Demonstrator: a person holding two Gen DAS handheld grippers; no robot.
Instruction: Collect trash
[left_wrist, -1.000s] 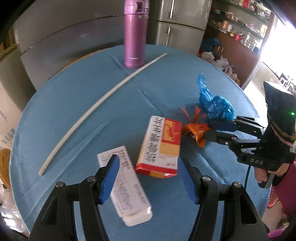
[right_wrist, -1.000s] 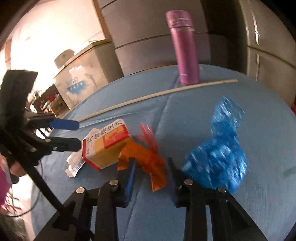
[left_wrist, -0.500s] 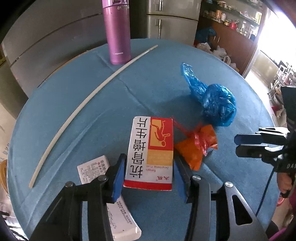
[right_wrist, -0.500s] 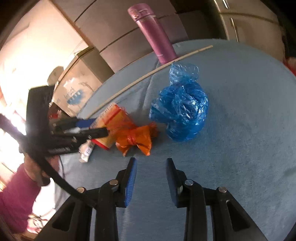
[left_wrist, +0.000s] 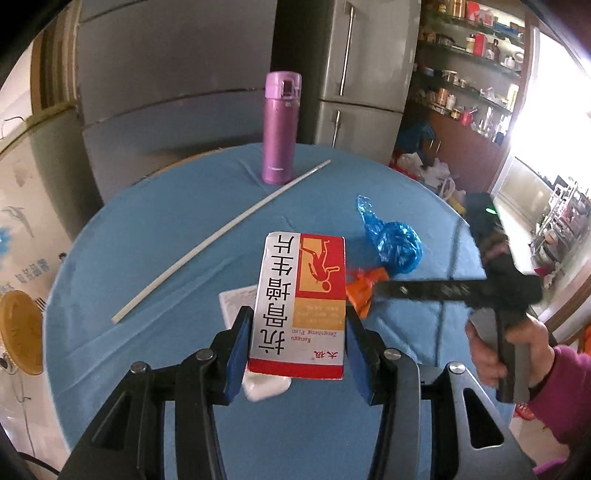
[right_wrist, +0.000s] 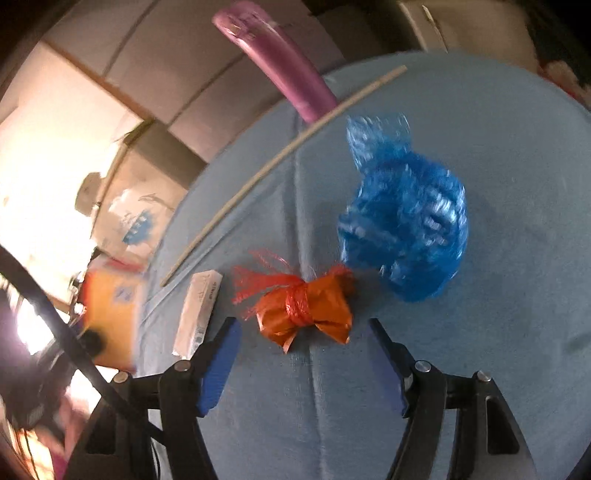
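While lifted: box (left_wrist: 301, 302) between left tongs (left_wrist: 295, 350)

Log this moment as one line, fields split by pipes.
left gripper: shut on red-and-white box, lifted | right gripper: jaws opening, orange wrapper ahead, untouched | blue bag: on table

From the right gripper (right_wrist: 299, 365), whose jaws are opening, bare blue tablecloth (right_wrist: 498, 350) lies at three o'clock; the orange wrapper (right_wrist: 306, 314) blocks twelve, the blue plastic bag (right_wrist: 406, 229) one, the white box (right_wrist: 199, 310) ten.
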